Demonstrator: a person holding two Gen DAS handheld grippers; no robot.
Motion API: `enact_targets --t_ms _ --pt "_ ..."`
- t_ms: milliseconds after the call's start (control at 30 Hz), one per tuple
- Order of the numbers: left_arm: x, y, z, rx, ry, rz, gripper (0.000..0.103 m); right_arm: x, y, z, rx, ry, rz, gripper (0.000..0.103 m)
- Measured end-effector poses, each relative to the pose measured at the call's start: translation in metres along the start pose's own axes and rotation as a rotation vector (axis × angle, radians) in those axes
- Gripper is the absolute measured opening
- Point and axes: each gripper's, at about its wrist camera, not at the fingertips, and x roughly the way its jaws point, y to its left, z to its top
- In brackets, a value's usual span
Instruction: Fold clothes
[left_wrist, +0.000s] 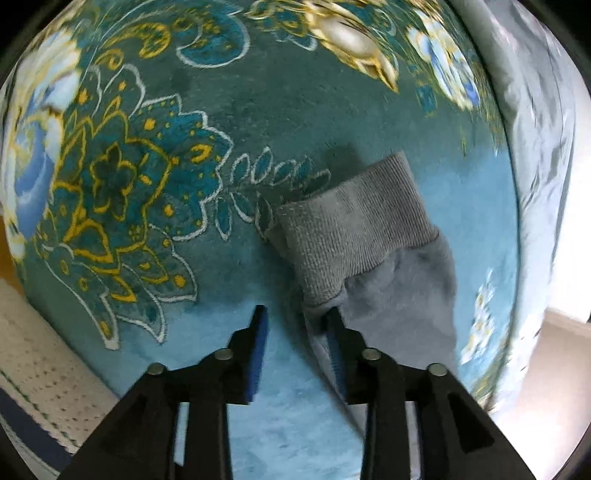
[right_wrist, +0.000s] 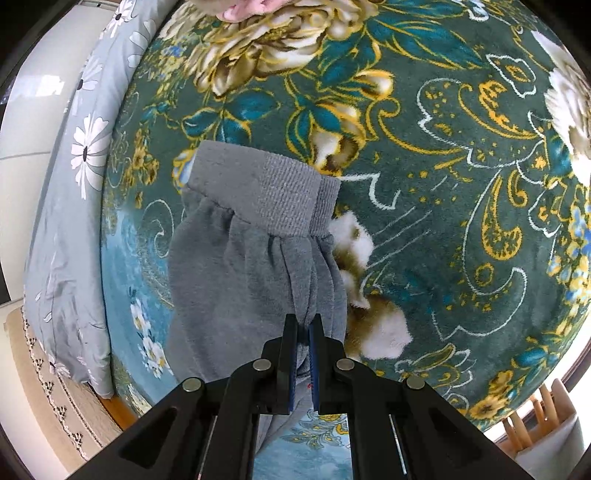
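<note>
1. Grey fleece garment, soft and fuzzy, lying rumpled on the bed.
2. Its ribbed cuff is gathered, fabric bunching into pleats just below it.

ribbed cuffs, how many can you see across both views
2, if each view shows a different one: a ribbed cuff ahead of the open left gripper, another beyond the right gripper, which pinches the grey fabric.

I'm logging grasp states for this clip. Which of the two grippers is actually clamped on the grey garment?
The right gripper: its jaws pinch a bunched fold of the grey garment. The left gripper is open, one finger only at the fabric's edge.
</note>
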Motion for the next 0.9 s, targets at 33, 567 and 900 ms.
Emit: enact_targets --t_ms 33,567,900 --pt "0.002 0.001 0.000 -0.006 -0.003 -0.005 0.039 0.000 0.001 0.000 -0.001 0.000 -0.001 0.006" --pt "0.003 -0.009 -0.006 -0.024 -0.095 -0.058 0.015 -0.032 0.038 -0.005 -0.140 -0.075 0.136 0.006" --pt "0.015 -0.030 0.010 -0.076 -0.087 -0.008 0.015 -0.004 -0.001 -0.005 -0.098 -0.043 0.072 0.006"
